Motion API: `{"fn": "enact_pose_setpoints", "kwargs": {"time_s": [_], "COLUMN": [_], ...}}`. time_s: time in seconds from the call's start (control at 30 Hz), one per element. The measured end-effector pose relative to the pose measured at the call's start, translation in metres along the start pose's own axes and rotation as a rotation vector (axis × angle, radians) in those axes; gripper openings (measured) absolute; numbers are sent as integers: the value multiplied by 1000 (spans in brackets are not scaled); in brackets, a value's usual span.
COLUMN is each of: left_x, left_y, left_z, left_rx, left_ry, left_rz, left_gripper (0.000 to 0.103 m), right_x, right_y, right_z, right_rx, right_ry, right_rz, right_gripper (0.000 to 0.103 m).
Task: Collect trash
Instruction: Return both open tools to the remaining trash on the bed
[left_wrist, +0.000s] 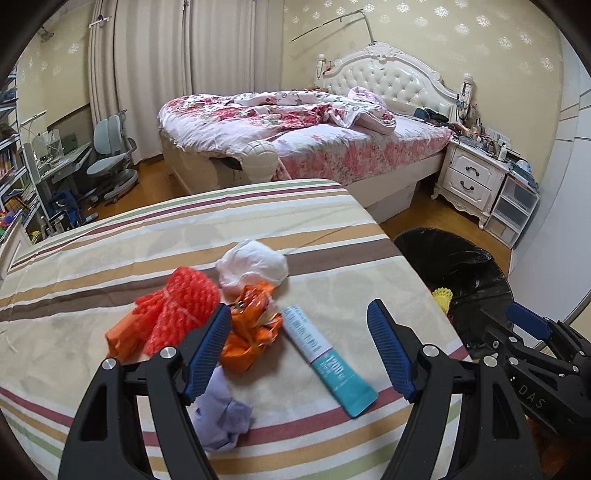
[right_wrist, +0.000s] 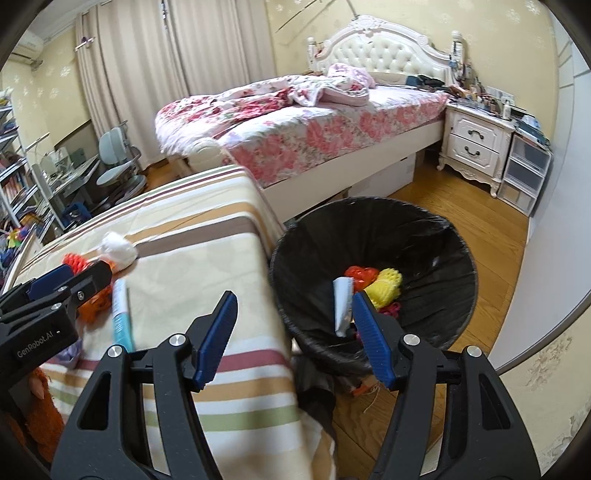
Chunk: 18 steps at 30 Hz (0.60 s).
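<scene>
Blue ribbed pads of the left gripper (left_wrist: 297, 349) are standing wide apart with nothing between them, hanging over a crumpled lilac tissue (left_wrist: 221, 417) and a squashed orange wrapper (left_wrist: 251, 332) on the striped bedcover (left_wrist: 110, 251). Lying just beside the wrapper is a flattened teal-and-white tube (left_wrist: 325, 360), smooth and slick-looking; behind them are sitting a coarse red foam fruit net (left_wrist: 177, 314) over an orange box and a soft white wad of tissue (left_wrist: 255, 266). All of this trash is waiting on the cover, close to its edge. To the right, the right gripper (right_wrist: 291, 332) is also showing released, empty jaws, poised over the gap between the bed and the bin (right_wrist: 373, 273). That round bin, lined with a wrinkled black bag, is already holding a yellow foam net (right_wrist: 386, 288), something red and a silvery flat packet (right_wrist: 343, 302) that is leaning up against the liner. Risks, as I judge them: the pieces are crowding each other, so a closing left jaw could be catching the wrapper and tissue together or nudging the slippery tube off the edge onto the floor; the light tissue could be slipping from ribbed pads mid-carry; and the two grippers are working close enough to be clipping one another. Beyond are standing a floral-quilted bed (left_wrist: 295, 125) and a white nightstand (left_wrist: 472, 177).
</scene>
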<state>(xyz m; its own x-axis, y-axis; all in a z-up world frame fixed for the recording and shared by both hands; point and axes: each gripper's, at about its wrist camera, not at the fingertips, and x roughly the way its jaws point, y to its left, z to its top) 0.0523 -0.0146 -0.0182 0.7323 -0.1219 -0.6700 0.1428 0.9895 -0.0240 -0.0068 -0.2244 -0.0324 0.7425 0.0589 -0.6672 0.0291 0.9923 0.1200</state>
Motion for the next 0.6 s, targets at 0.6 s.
{"fn": "enact_pose_setpoints", "kwargs": {"time_s": [0.6], "left_x": [-17], "left_y": [49], "left_z": [-47], "left_rx": [-73], "left_ry": [60], "left_rz": [72], "left_gripper": [74], "right_x": [-14], "right_y": [60], "right_z": [-34], "right_rx": [-94], "right_ry": [40], "right_rz": [55], "right_gripper": [63]}}
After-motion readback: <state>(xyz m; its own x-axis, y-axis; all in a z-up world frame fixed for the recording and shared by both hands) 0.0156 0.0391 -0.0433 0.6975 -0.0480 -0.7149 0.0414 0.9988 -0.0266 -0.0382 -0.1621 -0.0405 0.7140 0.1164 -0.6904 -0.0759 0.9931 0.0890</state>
